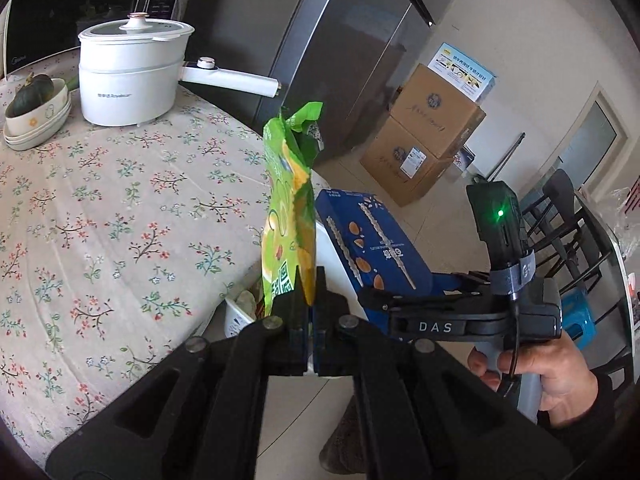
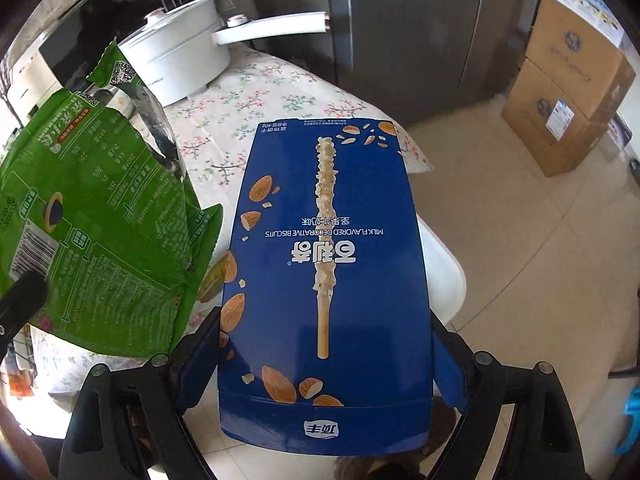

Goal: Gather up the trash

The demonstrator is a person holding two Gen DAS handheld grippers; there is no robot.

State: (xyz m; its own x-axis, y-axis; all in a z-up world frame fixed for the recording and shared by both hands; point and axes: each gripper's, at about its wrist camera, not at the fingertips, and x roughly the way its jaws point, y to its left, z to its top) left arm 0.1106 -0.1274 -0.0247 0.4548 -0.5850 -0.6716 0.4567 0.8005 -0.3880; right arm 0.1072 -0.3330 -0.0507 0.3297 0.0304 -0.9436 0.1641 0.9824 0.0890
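While the left gripper has its jaws pinched narrow on the bottom edge of a torn green snack bag, the bag stands upright above them, its ripped top gaping open; what is inside cannot be told. Just to its right, the right gripper holds a flat blue biscuit box with its jaws spread to the box's width, one on each long side, the printed biscuit stick facing the camera. Both pieces of trash hang off the edge of the counter, which wears a floral cloth. Below them, beside the counter's edge, a white bin shows part of its rim, with some wrappers inside it. Far back on the counter sits a white electric pot with its lid on, and next to it a stack of white bowls holding a dark green squash. Cardboard boxes are stacked on the floor by the refrigerator.
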